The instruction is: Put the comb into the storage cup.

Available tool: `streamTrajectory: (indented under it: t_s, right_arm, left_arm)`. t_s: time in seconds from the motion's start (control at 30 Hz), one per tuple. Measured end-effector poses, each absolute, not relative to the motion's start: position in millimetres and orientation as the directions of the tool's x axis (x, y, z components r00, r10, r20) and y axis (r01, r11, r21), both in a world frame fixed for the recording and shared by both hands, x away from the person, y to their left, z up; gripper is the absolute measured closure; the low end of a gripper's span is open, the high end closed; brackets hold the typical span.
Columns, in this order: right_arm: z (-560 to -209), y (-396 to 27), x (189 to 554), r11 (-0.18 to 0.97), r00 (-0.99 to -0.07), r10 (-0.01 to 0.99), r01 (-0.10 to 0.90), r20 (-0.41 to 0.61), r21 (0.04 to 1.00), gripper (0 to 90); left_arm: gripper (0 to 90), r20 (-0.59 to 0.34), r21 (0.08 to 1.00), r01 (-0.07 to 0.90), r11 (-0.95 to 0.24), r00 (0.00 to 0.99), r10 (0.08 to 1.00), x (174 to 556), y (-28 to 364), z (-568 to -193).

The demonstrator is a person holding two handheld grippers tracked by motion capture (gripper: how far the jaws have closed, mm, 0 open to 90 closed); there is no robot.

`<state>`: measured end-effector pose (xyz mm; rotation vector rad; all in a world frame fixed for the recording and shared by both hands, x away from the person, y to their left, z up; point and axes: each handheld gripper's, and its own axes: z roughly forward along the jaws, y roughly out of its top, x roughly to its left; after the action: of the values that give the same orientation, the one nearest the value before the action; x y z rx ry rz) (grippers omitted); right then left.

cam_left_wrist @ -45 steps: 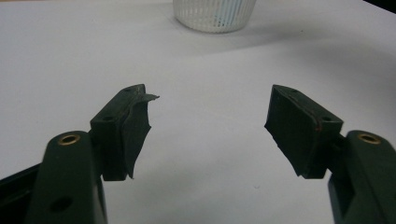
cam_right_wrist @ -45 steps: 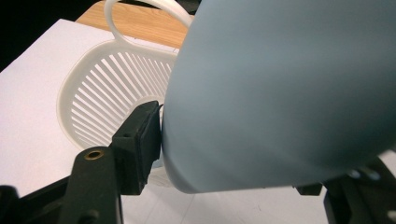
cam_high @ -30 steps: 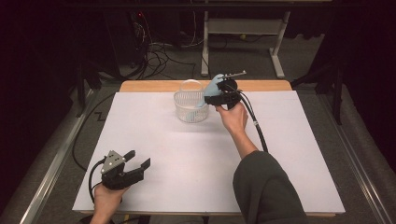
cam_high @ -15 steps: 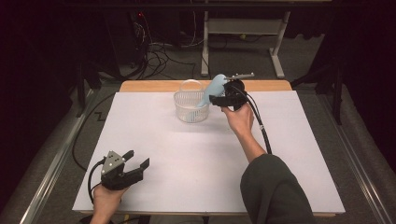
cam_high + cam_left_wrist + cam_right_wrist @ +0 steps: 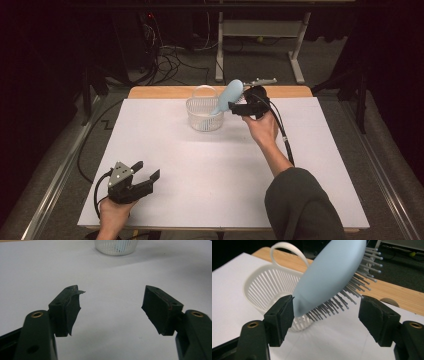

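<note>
black gripper [image 5: 150,176] – grey plate, brass screws – dark sleeve [image 5: 300,205].

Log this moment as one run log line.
right gripper: jaws just opening, blue hairbrush between | brush leaning in white basket | left gripper: open, idle

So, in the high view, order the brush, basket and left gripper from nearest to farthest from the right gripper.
1. Brush: at the right gripper, leaning out of the basket.
2. Basket: just left of it, far side of the table.
3. Left gripper: near left corner.
</note>
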<state>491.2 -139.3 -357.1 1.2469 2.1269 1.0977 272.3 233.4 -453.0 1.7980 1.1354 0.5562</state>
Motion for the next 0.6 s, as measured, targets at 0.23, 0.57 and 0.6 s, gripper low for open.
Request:
streamTrajectory:
  t_s: [0.23,0.57,0.6]
  right_arm:
    - [-358,-142,487,0.277,-0.501,0.865,0.510,0.019,0.814,29.1]
    - [-359,-157,481,0.260,-0.484,0.875,0.511,0.025,0.819,29.1]
    - [-359,-158,480,0.258,-0.483,0.875,0.510,0.025,0.820,29.1]
  left_arm:
    - [30.9,-0.096,0.868,0.470,-0.160,0.474,0.875,272,233,-453]
    - [31.0,-0.098,0.870,0.468,-0.156,0.473,0.876,272,233,-453]
    - [30.9,-0.097,0.870,0.468,-0.157,0.474,0.875,272,233,-453]
